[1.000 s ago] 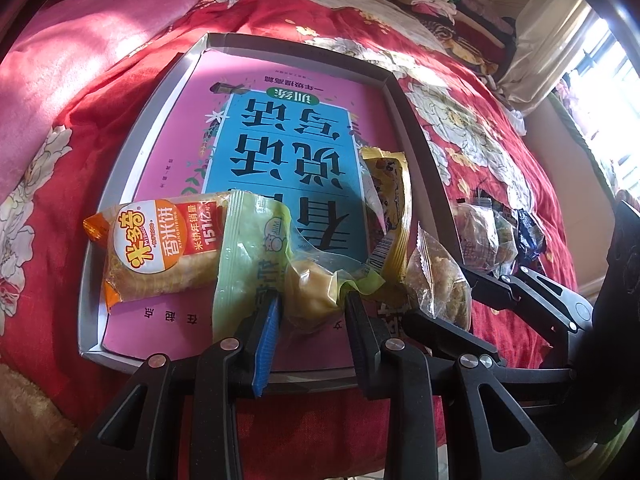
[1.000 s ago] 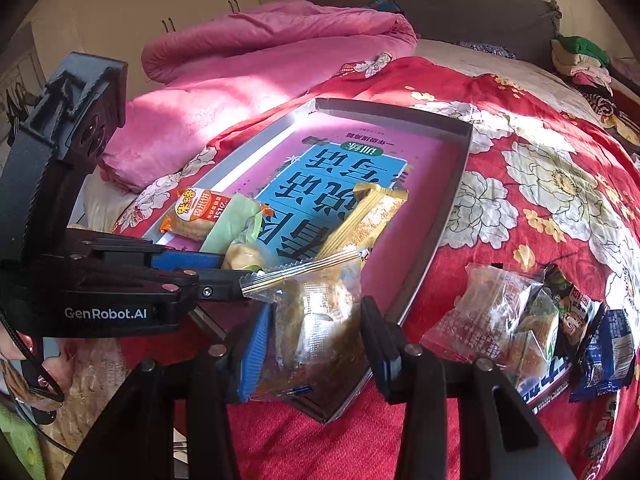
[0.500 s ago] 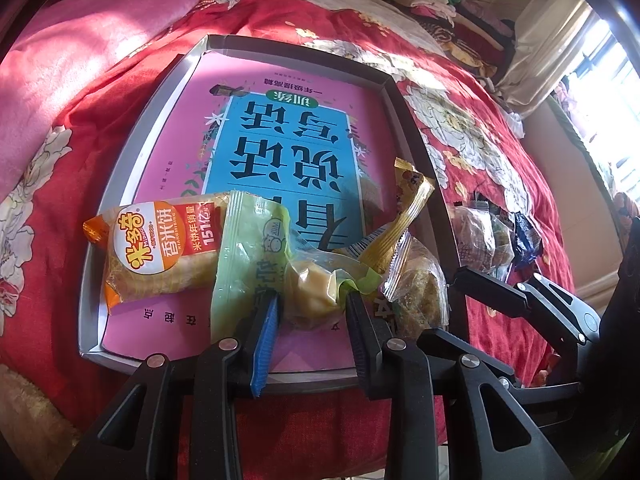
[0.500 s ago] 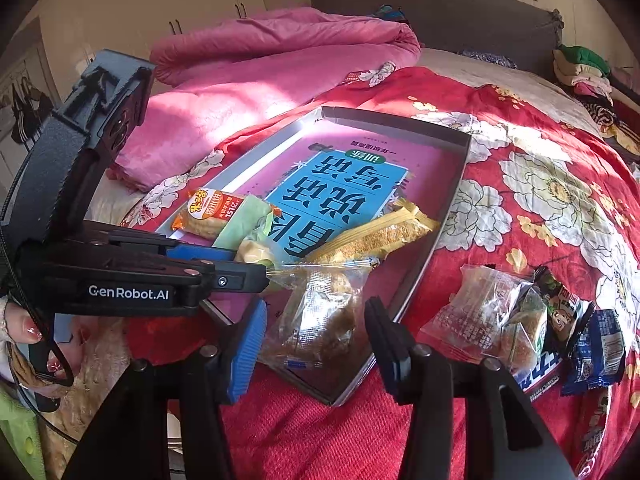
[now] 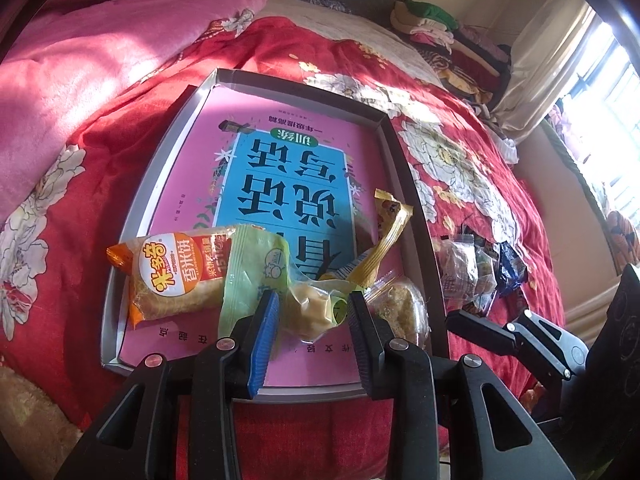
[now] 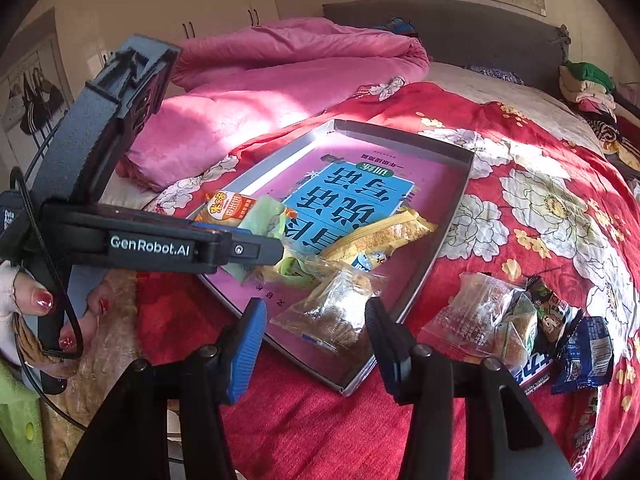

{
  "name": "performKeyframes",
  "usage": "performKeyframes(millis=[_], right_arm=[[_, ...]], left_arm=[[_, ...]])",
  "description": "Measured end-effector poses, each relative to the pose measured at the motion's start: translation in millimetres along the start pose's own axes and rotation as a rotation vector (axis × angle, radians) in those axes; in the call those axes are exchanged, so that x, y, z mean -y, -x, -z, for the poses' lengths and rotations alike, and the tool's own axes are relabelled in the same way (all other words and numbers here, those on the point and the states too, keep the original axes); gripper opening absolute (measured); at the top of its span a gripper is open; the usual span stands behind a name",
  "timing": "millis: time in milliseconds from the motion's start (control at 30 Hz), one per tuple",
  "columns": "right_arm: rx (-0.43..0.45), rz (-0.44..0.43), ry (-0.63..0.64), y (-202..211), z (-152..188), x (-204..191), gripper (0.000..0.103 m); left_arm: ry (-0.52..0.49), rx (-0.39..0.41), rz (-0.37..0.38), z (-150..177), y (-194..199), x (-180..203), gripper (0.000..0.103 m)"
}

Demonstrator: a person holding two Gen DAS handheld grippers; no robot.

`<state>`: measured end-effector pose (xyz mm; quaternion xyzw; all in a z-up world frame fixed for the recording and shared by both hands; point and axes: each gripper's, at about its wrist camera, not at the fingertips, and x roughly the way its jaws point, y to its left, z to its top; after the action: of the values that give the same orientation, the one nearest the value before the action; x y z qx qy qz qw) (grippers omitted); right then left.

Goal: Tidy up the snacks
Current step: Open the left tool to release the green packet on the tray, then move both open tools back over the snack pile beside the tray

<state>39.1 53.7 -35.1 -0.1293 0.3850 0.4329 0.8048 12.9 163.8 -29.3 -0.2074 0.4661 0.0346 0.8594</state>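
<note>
A grey tray (image 5: 160, 184) (image 6: 452, 216) with a pink and blue book in it lies on the red bedspread. At its near end sit an orange rice-cracker packet (image 5: 176, 276) (image 6: 230, 208), a yellow packet (image 5: 388, 232) (image 6: 380, 236) and a clear packet of brown cake (image 5: 400, 308) (image 6: 332, 312). My left gripper (image 5: 312, 308) (image 6: 276, 252) is shut on a green packet holding a pale pastry (image 5: 312, 314). My right gripper (image 6: 316, 312) (image 5: 492, 320) stands open just above the clear packet, and its pads do not touch it.
Several loose snack packets (image 6: 516, 320) (image 5: 472, 272) are heaped on the bedspread right of the tray. A pink quilt (image 6: 260, 92) is bunched at the far left. Folded clothes (image 5: 440, 28) lie at the head of the bed. A hand (image 6: 40, 308) holds the left gripper's handle.
My right gripper has let go of the clear cake packet, which now lies in the tray's near right corner, and has drawn back. The yellow packet has shifted. The left gripper has stayed put.
</note>
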Motion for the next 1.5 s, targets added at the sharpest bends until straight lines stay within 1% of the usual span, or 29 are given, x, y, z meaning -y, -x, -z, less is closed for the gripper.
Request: performKeyframes(millis=[200,333,400,567,667,767,933,1033,1267,1300,1400,1500], right_arm=[[-0.027,-0.026,0.034,-5,3,-10,0.051],[-0.043,-0.033,0.033,-9,6,-11,0.051],[-0.043,-0.03,0.027,-9,6,-10,0.051],[-0.007,0.006,-0.004,0,3,-2,0.051],[0.012,0.027,-0.029,4,1,6,0.052],[0.028,0.048,-0.05,8,0,13,0.056],[0.058,0.088,-0.075,16,-2,22,0.057],[0.087,0.111,-0.09,25,-4,28,0.057],[0.166,0.175,-0.13,50,-5,44,0.06],[0.182,0.183,-0.136,56,-5,46,0.06],[0.22,0.204,-0.149,69,-5,51,0.066],[0.252,0.22,-0.168,80,-6,56,0.067]], left_arm=[[-0.006,0.023,0.024,-3,6,2,0.042],[-0.012,0.063,0.043,-5,13,4,0.056],[-0.014,0.082,0.054,-6,17,5,0.057],[-0.021,0.123,0.054,-9,25,5,0.066],[-0.024,0.133,0.06,-10,27,6,0.068],[-0.031,0.137,0.059,-11,28,7,0.071],[-0.041,0.164,0.061,-11,32,7,0.072],[-0.053,0.194,0.071,-12,38,8,0.074],[-0.106,0.256,0.094,-11,50,18,0.076],[-0.11,0.262,0.089,-11,51,19,0.076],[-0.111,0.279,0.072,-11,52,21,0.077],[-0.108,0.281,0.069,-11,52,20,0.078]])
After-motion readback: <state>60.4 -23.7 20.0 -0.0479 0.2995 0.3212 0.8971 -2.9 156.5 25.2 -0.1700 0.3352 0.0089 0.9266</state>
